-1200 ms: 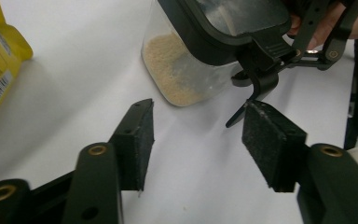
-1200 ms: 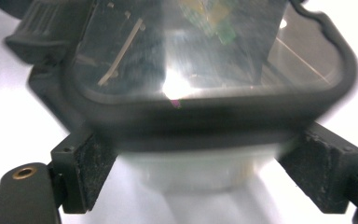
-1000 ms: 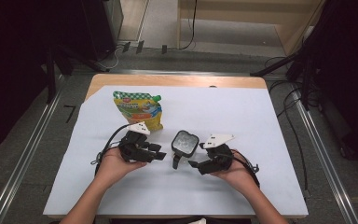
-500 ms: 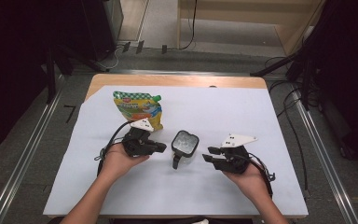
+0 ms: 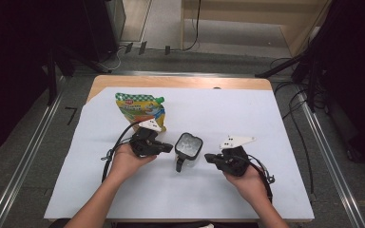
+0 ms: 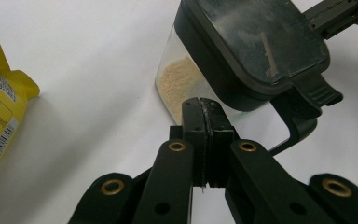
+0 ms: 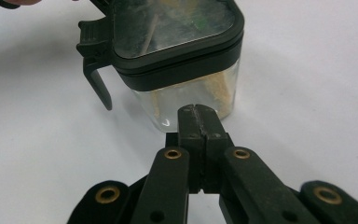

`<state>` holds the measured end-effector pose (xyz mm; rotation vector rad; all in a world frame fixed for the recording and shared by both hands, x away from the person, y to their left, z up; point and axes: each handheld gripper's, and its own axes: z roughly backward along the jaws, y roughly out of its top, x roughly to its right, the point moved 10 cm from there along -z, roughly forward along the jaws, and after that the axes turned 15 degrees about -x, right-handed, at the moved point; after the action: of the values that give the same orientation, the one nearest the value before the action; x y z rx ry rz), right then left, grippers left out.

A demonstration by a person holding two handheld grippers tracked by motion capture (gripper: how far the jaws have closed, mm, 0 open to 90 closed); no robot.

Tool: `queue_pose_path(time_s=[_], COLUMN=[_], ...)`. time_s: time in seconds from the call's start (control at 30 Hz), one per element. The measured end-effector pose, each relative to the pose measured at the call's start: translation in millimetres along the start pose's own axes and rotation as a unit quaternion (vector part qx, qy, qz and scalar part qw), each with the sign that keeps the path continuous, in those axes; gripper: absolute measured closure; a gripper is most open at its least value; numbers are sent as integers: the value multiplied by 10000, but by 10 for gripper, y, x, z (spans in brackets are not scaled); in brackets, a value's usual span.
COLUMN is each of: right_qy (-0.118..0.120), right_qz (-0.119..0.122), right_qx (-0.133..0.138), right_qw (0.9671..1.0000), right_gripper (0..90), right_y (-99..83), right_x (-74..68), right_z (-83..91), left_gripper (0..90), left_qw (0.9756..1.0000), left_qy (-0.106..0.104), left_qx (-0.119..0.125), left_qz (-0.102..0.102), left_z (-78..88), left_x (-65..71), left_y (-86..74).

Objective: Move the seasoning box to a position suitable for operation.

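Note:
A small clear jar (image 5: 188,145) with a black lid and a black handle stands in the middle of the white sheet, with pale powder (image 6: 179,81) inside. My left gripper (image 5: 169,149) lies just left of the jar, pointing at it, its jaws shut on nothing (image 6: 204,105). My right gripper (image 5: 208,158) sits a little to the right of the jar; its jaws have just closed, pads pressed together with nothing between them (image 7: 196,112). Neither gripper touches the jar (image 7: 177,42).
A yellow and green pouch (image 5: 140,109) lies flat behind my left hand, and its corner shows in the left gripper view (image 6: 0,116). The white sheet (image 5: 247,114) covers the wooden table (image 5: 180,81). Cables trail from both grippers.
Both grippers' jaws have closed, with nothing in them. My right gripper has drawn a little to the right, away from the jar. The jar and pouch have not moved.

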<state>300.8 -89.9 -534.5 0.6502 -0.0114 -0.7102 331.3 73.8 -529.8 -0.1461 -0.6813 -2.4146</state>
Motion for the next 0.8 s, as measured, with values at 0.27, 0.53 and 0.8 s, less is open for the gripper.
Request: queue_pose_path(time_s=[0.27,0.53,0.8], right_qy=[-55,-108,-115], right_qz=[-28,-66,-90], right_qx=[89,75,13], right_qw=[9999,9999,9999], right_gripper=[900,900,900], right_y=[54,71,97], right_x=[-18,-16,-33], right_z=[-26,-45,-84], left_gripper=[885,890,900], left_qw=[9999,9999,9999], left_qy=[13,24,-28], left_qx=[32,28,16], left_qz=[-128,-102,-138], left_z=[-48,-74,-85], left_x=[6,22,68], left_y=[9,16,13])
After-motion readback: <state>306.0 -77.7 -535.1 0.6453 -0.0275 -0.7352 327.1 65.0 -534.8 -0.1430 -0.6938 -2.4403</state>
